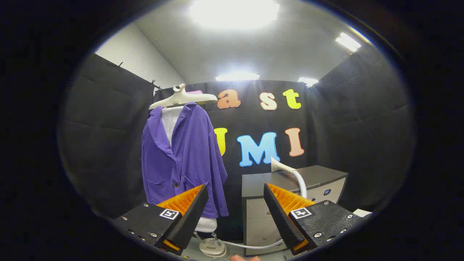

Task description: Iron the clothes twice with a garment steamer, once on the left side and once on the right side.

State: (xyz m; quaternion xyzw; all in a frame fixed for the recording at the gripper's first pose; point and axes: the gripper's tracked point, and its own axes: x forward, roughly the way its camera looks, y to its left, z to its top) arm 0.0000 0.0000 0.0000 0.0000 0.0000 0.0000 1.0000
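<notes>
Gripper [235,214] released, fingers spread, holding nothing. Purple button-front jacket [183,159] hangs on cream plastic hanger [181,98] ahead-left, spread for steaming. White steamer head with hose [284,168] rests on grey cabinet [319,177] ahead-right, within reach, likely the next grab.

Jacket [183,159]: I see solid purple, no pattern, with a dark button low on the front; it hangs beyond my gripper [235,208], past the left finger.
Hanger [181,98]: cream, plain, above the jacket.
Board behind jacket [167,123]: white, showing at the open collar.
Stand foot [212,248]: off-white, just ahead of my spread, empty fingers.
Steamer head [281,166]: cream, beyond the right finger.
Hose [301,183]: white, plain.
Cabinet [311,177]: dark grey top, pale grey front.
Walls: black cloth.
Ceiling [253,54]: pale grey-white.
</notes>
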